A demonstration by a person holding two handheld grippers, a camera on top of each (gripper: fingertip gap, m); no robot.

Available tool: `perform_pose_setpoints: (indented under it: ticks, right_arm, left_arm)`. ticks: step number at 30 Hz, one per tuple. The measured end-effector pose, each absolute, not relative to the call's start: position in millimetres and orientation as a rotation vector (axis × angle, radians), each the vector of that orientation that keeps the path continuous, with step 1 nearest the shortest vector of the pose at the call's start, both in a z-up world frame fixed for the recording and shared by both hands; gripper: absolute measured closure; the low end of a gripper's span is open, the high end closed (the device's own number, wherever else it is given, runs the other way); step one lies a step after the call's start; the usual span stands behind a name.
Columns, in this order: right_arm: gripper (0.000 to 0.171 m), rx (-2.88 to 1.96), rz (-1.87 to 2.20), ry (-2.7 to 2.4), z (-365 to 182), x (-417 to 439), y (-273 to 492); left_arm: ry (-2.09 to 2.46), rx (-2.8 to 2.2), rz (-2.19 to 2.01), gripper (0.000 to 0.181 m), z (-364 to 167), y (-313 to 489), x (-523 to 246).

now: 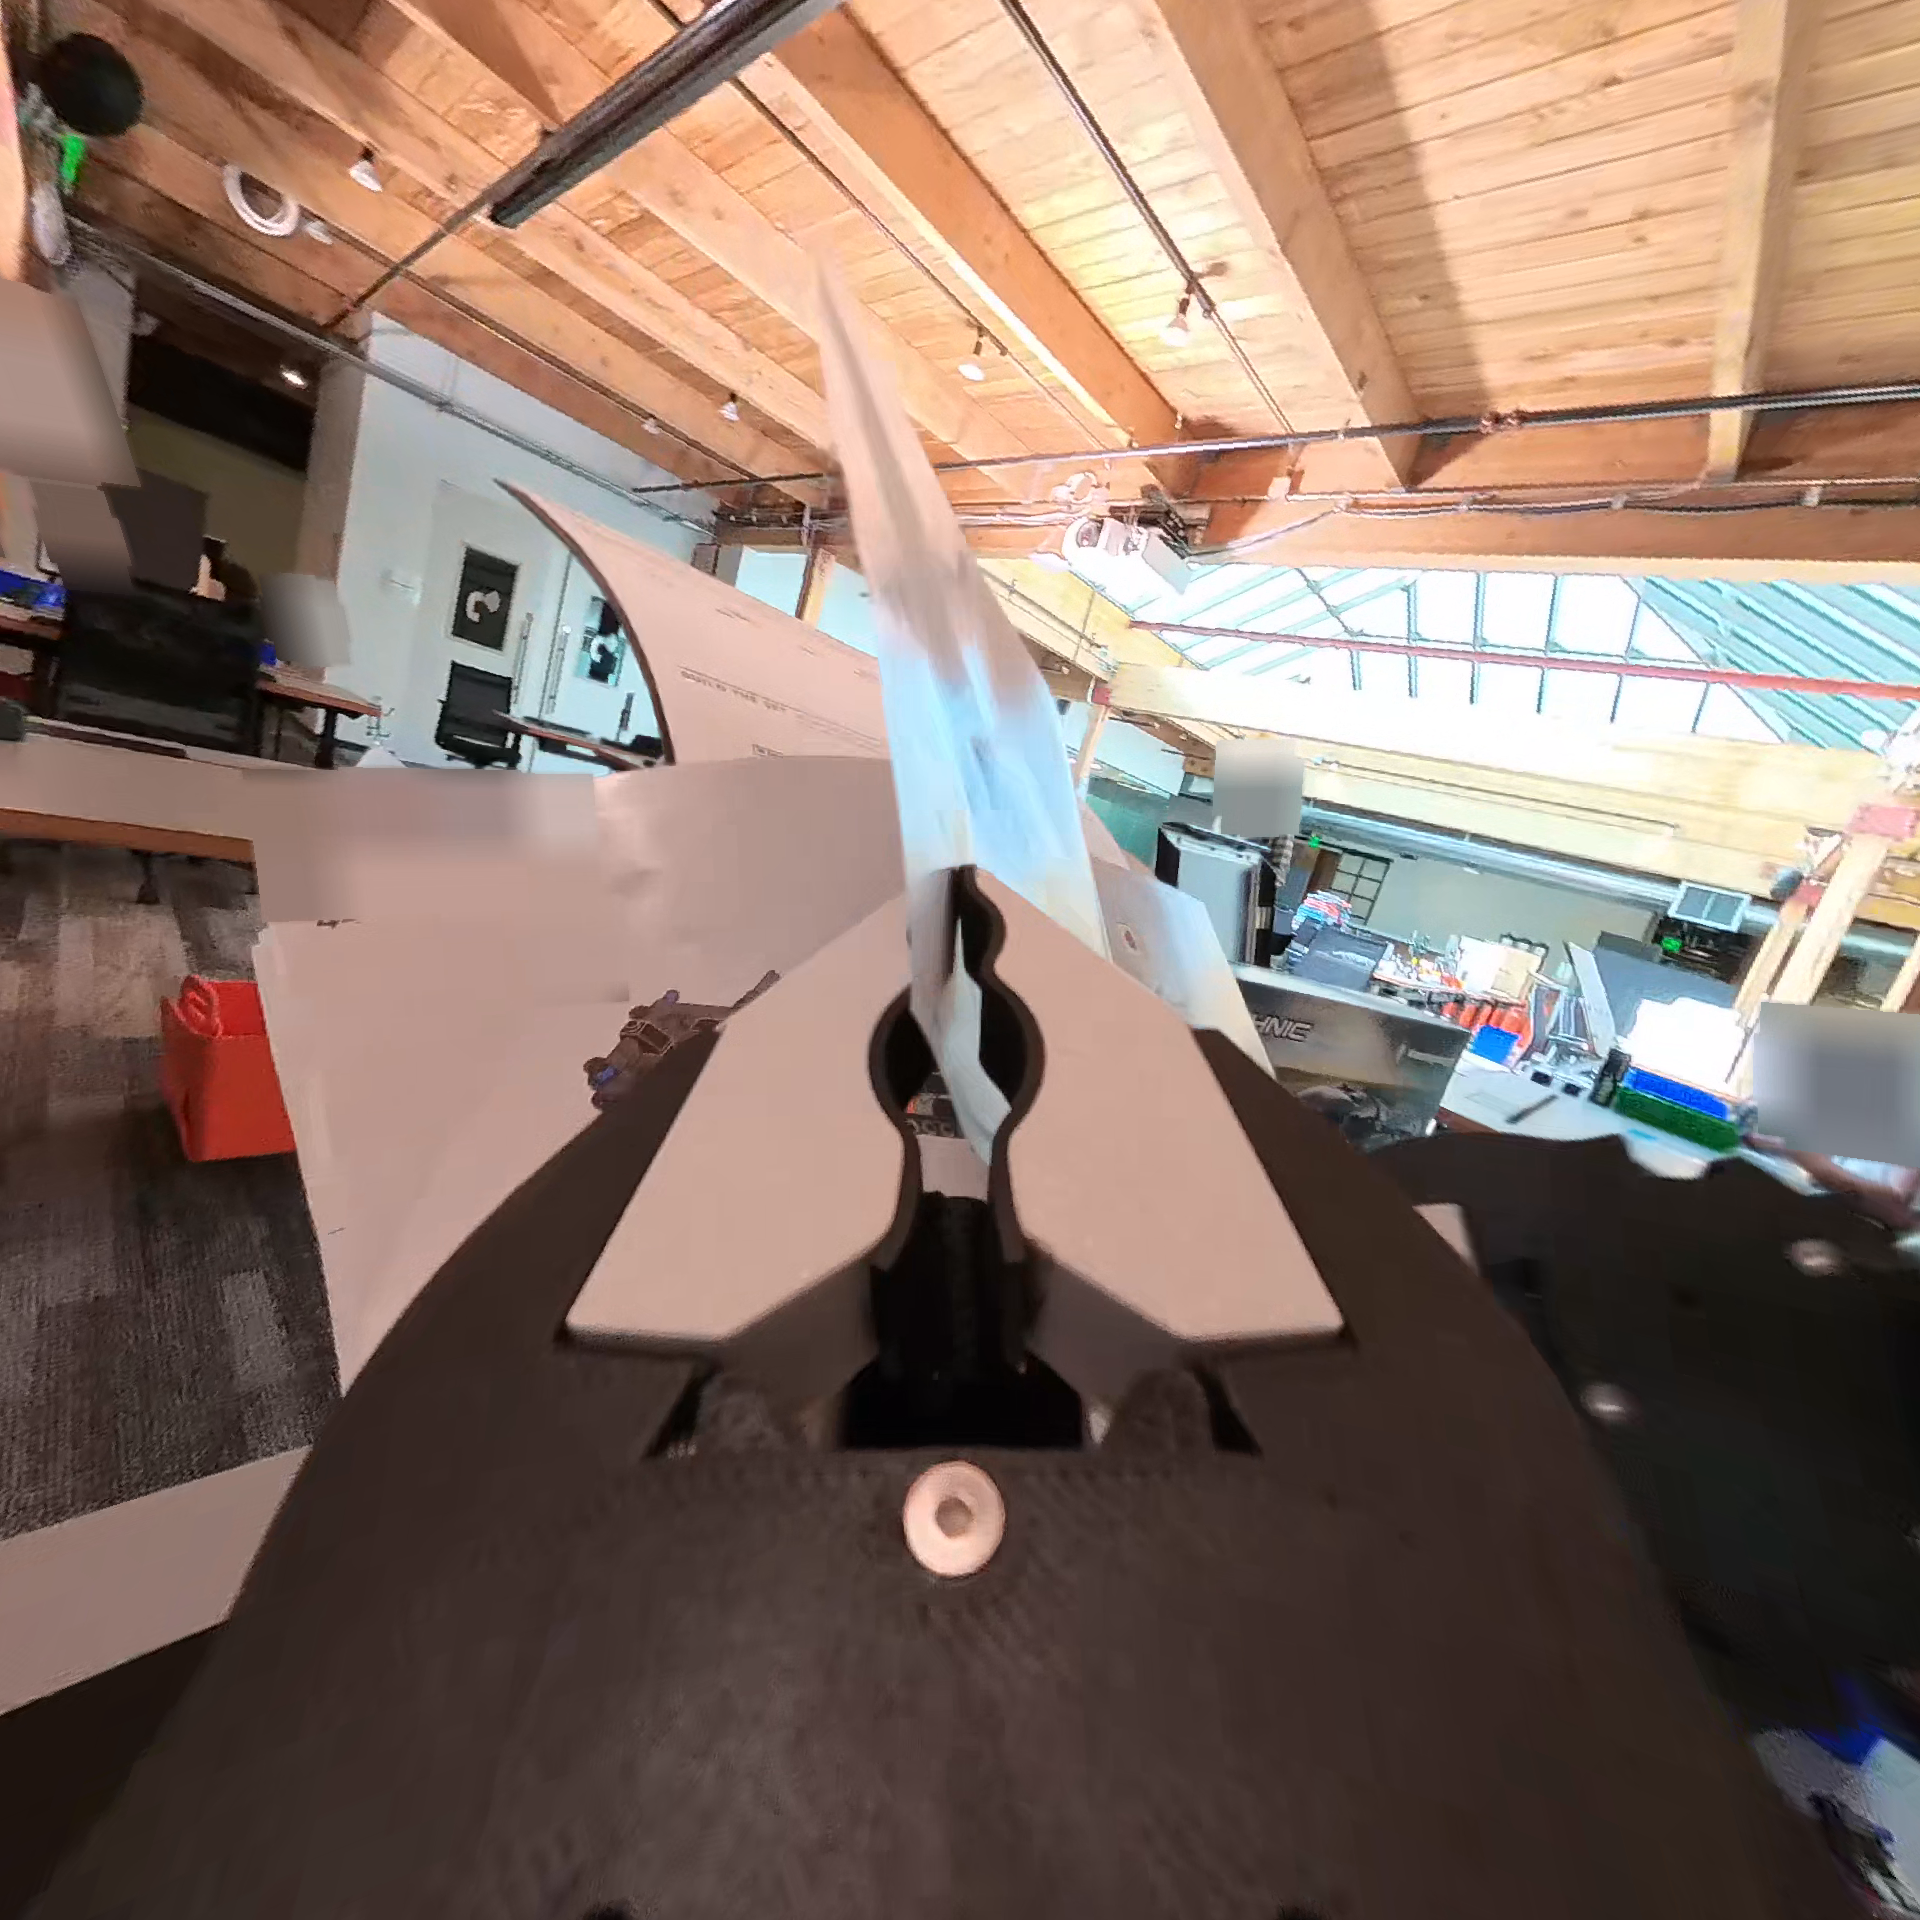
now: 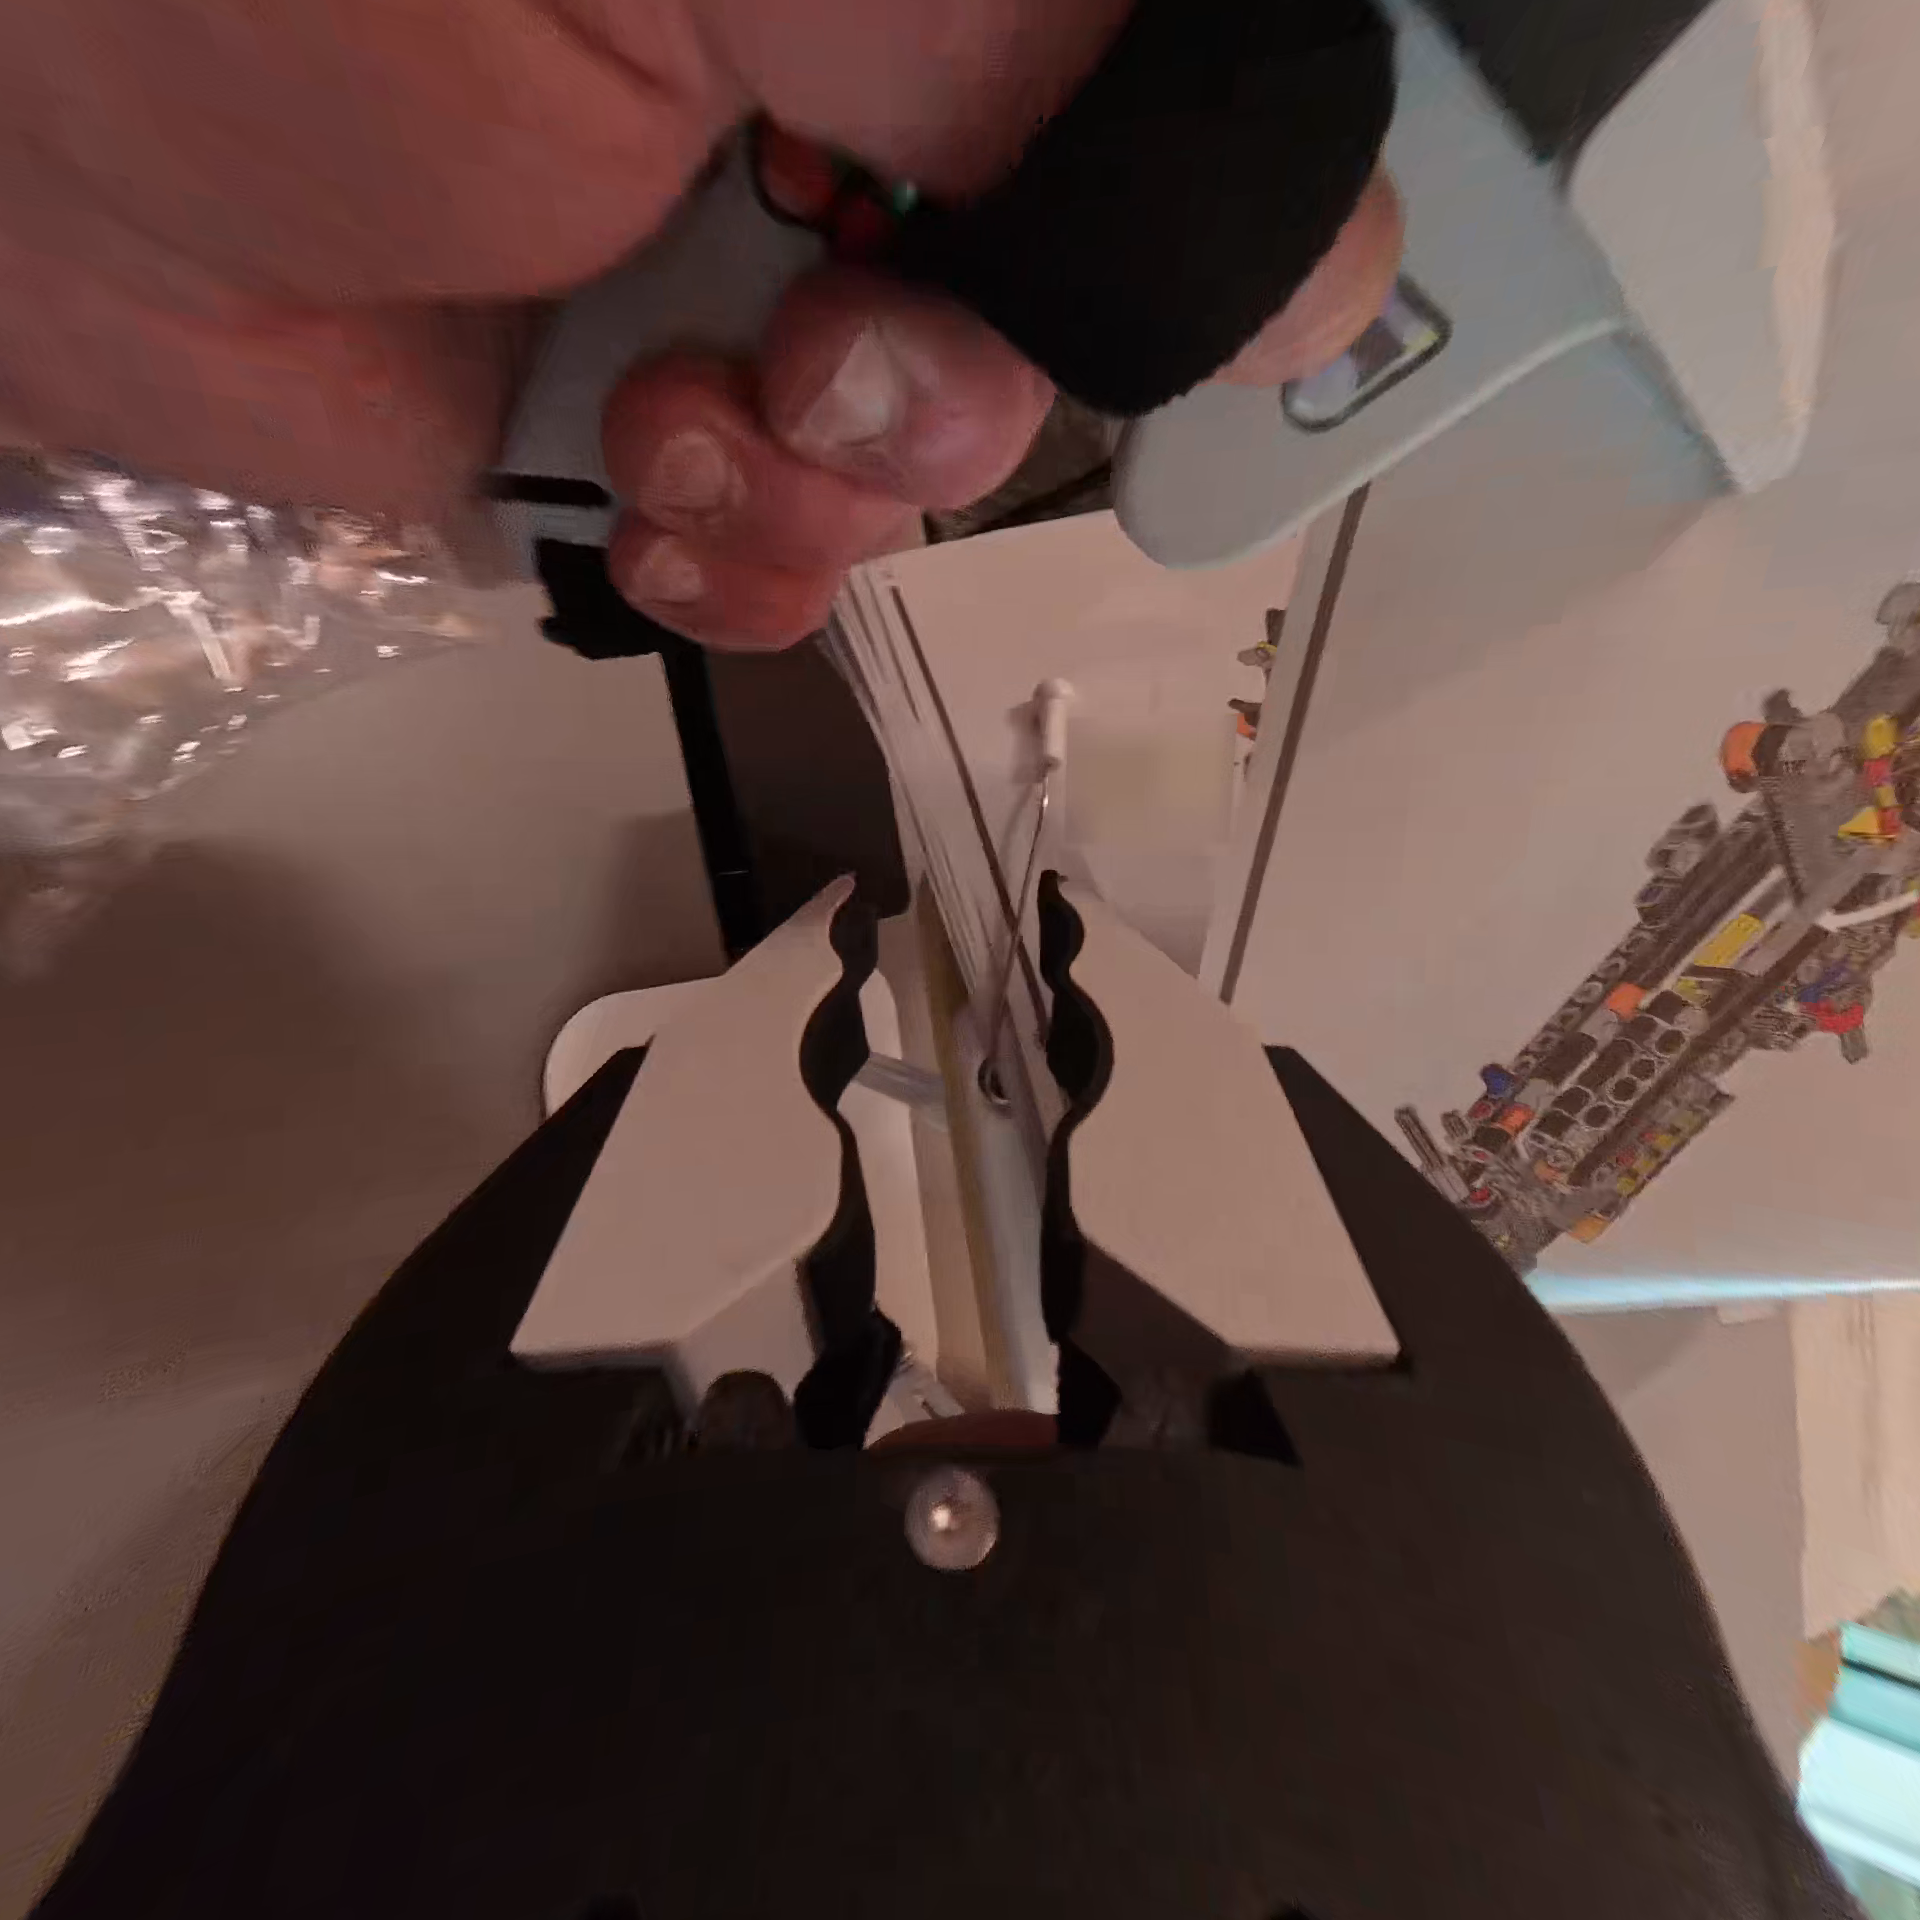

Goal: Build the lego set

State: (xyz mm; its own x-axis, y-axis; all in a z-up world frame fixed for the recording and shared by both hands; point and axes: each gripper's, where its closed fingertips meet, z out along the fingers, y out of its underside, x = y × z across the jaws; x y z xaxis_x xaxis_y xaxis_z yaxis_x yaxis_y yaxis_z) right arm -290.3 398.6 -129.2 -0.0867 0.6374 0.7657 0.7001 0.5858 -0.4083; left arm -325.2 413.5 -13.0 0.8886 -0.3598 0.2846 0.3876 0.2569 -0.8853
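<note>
Two tools worked the same thing: the left tool (image 1: 961, 894) had its pale jaws pinched onto a thin, glossy, pale-blue printed sheet (image 1: 935, 644), apparently a page of the instruction booklet, which rose blurred toward the timber ceiling (image 1: 1351, 260). The right tool (image 2: 951, 925) stood part-way open around the booklet's stacked white page edges (image 2: 935, 831), touching or merely straddling I could not tell; a white clip with a thin wire (image 2: 1039, 790) lay just beside them. A hand (image 2: 790, 447) in a fingerless black glove gripped a grey handle close above. The partly built grey-and-black lego model with orange and yellow pieces (image 2: 1704, 997) lay toward the right edge of the white worktop (image 2: 1455, 727), well apart from both tools. The risk, as I judged it, was tearing or creasing the page, since one pinch held it while it swung, or losing the place in the booklet. An orange bin (image 1: 223, 1070) sat on grey carpet (image 1: 125, 1299) in an open workshop.
</note>
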Motion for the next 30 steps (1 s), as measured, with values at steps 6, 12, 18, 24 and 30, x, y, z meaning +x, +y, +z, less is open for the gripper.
perform_pose_setpoints:
  ticks: [6, 12, 18, 24, 30]
  right_arm:
    - [0.171, -1.149, -0.053, -1.605, -135, -308, 426]
    - [0.171, -1.037, -0.027, -1.71, -142, -303, 410]
    - [0.171, -0.961, 0.101, -1.683, -136, -295, 401]
    - [0.171, -1.053, 0.307, -1.515, -121, -289, 404]
    - [0.171, -1.269, 0.487, -1.22, -106, -282, 427]
  left_arm:
    - [-0.094, -1.228, -0.516, 0.181, -28, 421, -340]
    - [-0.253, -1.231, -0.521, 0.181, -61, 438, -360]
    - [-0.31, -1.263, -0.55, 0.181, -87, 450, -369]
    - [-0.308, -1.263, -0.551, 0.181, -103, 454, -367]
    - [-0.282, -1.196, -0.523, 0.181, -110, 440, -365]
